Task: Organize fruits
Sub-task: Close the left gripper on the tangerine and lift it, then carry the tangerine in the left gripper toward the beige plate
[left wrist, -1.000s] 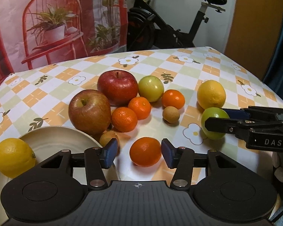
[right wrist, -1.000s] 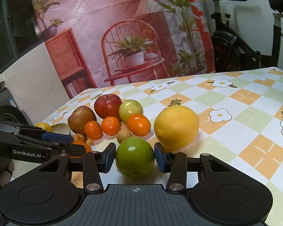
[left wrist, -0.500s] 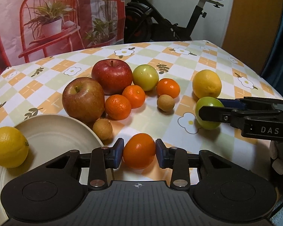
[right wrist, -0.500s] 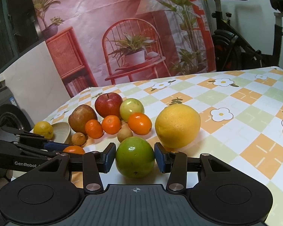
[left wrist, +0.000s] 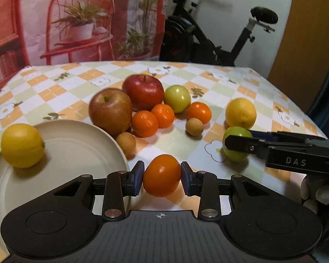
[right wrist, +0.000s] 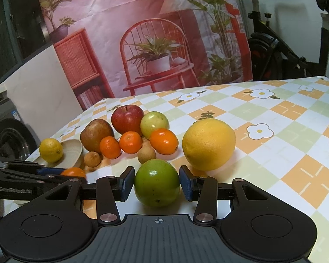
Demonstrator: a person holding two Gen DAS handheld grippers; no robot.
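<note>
Orange (left wrist: 161, 175): small, round, firm, likely light and smooth-skinned; left tongs (left wrist: 162, 178), just closed, clamp its sides. Right tongs (right wrist: 156, 183) hold green fruit (right wrist: 156, 183) likewise across its middle.

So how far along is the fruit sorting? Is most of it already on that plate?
Barely started. Only one lemon sits on the plate. In hand: the left gripper has just closed on an orange, and the right gripper clamps a green fruit, both not yet on the plate. Left on the tablecloth: two apples, small oranges, brown fruits, another lemon.
</note>
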